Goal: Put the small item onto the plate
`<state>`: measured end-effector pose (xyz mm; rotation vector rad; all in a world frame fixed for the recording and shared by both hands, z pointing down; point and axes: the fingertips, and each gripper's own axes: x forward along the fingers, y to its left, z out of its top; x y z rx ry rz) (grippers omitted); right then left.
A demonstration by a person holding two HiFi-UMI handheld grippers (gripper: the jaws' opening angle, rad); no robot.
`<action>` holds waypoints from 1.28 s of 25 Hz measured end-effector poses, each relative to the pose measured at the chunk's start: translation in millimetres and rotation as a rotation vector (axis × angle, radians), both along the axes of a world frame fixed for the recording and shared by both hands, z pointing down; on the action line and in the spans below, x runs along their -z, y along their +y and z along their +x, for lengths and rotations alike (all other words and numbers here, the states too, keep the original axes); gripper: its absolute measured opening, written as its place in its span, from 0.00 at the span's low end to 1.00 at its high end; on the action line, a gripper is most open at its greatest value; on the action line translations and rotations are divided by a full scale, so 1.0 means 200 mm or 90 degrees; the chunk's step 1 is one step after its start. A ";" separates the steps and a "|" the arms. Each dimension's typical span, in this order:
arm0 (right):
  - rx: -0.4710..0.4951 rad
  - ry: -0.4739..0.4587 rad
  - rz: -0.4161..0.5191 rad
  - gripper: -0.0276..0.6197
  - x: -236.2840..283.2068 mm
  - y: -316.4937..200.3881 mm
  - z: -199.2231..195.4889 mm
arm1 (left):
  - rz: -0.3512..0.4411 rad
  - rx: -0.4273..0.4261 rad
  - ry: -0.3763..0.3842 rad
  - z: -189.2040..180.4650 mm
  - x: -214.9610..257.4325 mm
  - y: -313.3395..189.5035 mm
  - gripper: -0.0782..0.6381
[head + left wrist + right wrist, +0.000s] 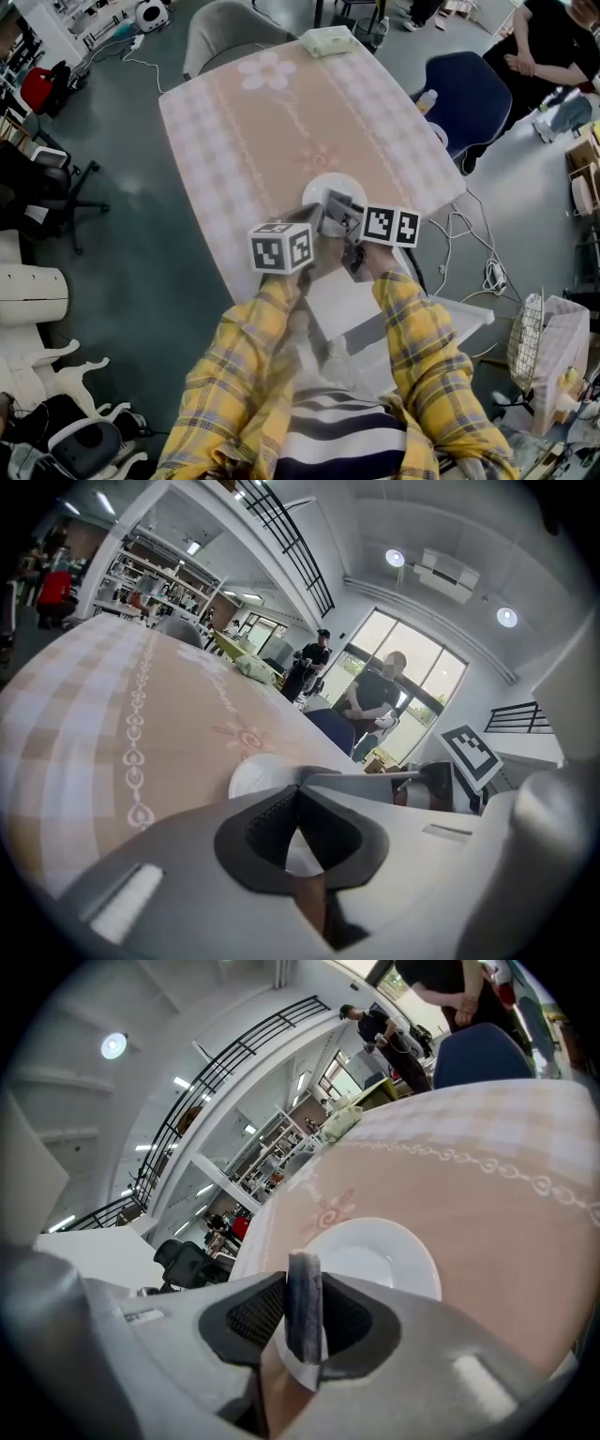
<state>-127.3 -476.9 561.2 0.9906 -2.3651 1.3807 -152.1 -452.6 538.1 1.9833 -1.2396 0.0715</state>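
Note:
A white plate (319, 187) sits near the front edge of the pink checked table (281, 112). My right gripper (303, 1277) is shut on a small, flat, dark item (303, 1316) that stands upright between its pads, just short of the plate (375, 1260) and above its near rim. Empty and shut, my left gripper (300, 794) has its tips touching close beside the plate (258, 775). In the left gripper view the right gripper (436, 785) lies just to the right. In the head view both marker cubes hang over the table's front edge.
A pale green box (328, 40) lies at the table's far edge. A grey chair (225, 33) stands behind the table and a blue chair (464, 94) to its right. People stand at the back right. A wire basket (528, 339) and cables are on the floor at right.

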 end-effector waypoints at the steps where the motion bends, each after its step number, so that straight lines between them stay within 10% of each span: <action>1: 0.003 0.006 0.000 0.20 0.00 0.00 0.00 | -0.001 -0.004 -0.002 0.01 0.00 0.00 0.09; 16: 0.056 0.203 0.073 0.31 -0.02 -0.04 0.10 | -0.019 -0.030 -0.040 0.07 -0.05 -0.03 0.11; 27: 0.003 0.205 0.132 0.34 0.08 -0.03 0.21 | 0.008 0.005 -0.032 0.06 0.03 0.03 0.11; 32: 0.010 0.178 0.178 0.12 0.18 0.03 0.22 | 0.017 0.019 -0.018 0.07 0.06 0.10 0.11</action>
